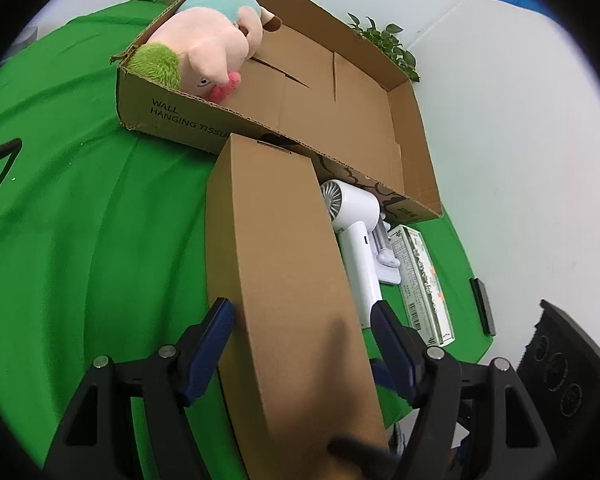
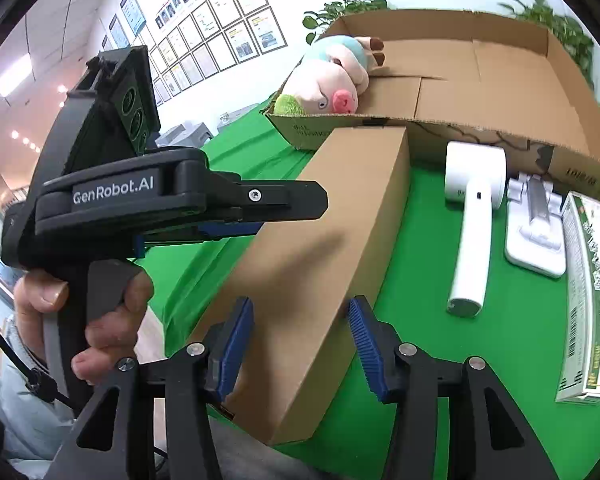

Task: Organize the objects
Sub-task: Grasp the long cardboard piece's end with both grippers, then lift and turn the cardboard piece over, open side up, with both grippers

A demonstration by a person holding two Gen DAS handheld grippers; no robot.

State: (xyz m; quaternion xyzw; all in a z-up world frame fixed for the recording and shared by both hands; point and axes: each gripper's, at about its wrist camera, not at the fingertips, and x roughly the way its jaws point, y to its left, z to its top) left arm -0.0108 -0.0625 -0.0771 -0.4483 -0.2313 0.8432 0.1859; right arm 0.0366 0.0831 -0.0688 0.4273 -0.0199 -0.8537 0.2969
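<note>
Long cardboard box [image 2: 332,248], lengthwise toward open carton [image 2: 500,92], both grippers' jaws straddling it, grip unclear.

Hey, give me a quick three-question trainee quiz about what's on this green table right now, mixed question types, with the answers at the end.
1. True or false: the plush pig lies inside the open cardboard tray.
2. Multiple choice: which item lies directly beside the long closed carton? A) the white hair dryer B) a mug C) a pair of scissors
3. Fill in: both the left claw and the right claw straddle the near end of the long closed ______.

Key: 1 true; 2 A; 3 carton.
</note>
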